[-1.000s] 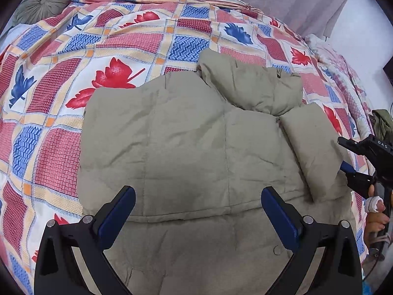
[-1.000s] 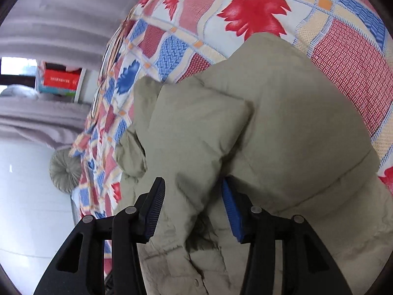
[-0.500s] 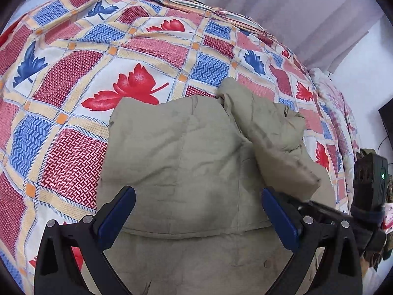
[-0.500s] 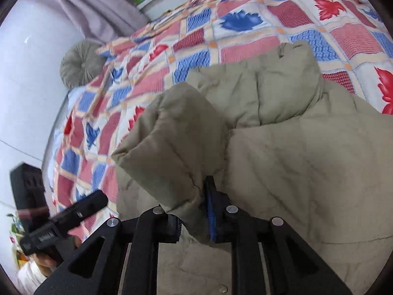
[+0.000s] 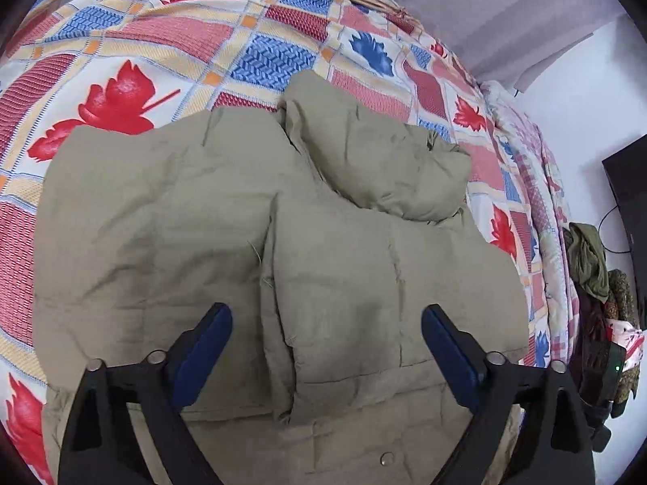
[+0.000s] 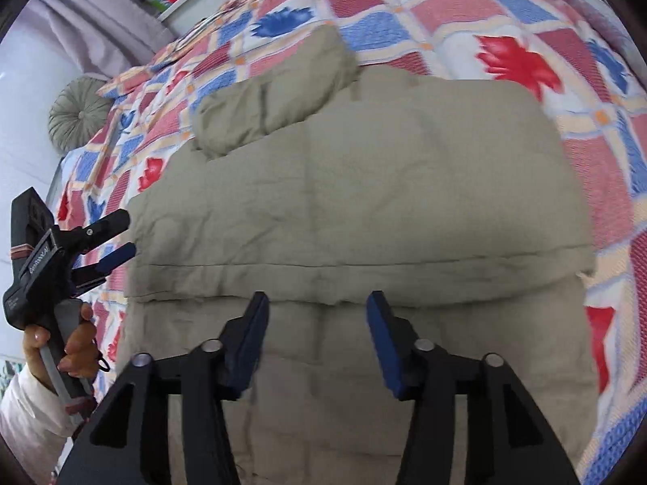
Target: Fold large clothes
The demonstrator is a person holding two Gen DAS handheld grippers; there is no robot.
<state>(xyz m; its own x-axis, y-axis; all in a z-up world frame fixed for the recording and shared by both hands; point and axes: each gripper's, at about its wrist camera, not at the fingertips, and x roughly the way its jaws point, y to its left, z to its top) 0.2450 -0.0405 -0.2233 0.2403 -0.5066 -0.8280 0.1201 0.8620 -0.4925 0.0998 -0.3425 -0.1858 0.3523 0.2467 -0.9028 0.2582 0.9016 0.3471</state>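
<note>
We see a big puffy tan coat (image 5: 170, 218) lying flat on the bed (image 5: 133, 28). In the left wrist view it fills the middle and bottom of the frame. One sleeve (image 5: 343, 283) is folded in on top of the coat, so it makes a thick flap in the middle right of the frame. The hood (image 5: 376, 157) is a soft lump at the top of the coat, just above the middle of the frame. A small round snap (image 5: 386, 458) shows near the bottom edge. The cloth looks soft and has many little wrinkles and sewn lines.

In the right wrist view the coat (image 6: 364, 186) also fills the middle, with the hood (image 6: 275, 97) in the upper left part. The bed cover (image 6: 513, 60) around it has red and blue leaves in squares. A round gray pillow (image 6: 79, 111) sits at the far left, at the top of the bed.

Our left claw (image 5: 325, 347) is at the bottom of its own view, with its blue pads spread wide over the folded sleeve and nothing between them. In the right wrist view we see the left claw (image 6: 117, 238) at the left edge, beside the coat, with the left hand (image 6: 68, 347) wrapped around its handle.

Our right claw (image 6: 317, 339) is at the bottom middle of its view. Its blue pads are apart and hold nothing, and they hang just over the lower part of the coat.

At the right edge of the left wrist view, a pile of clothes (image 5: 590, 266) sits beside the bed.
</note>
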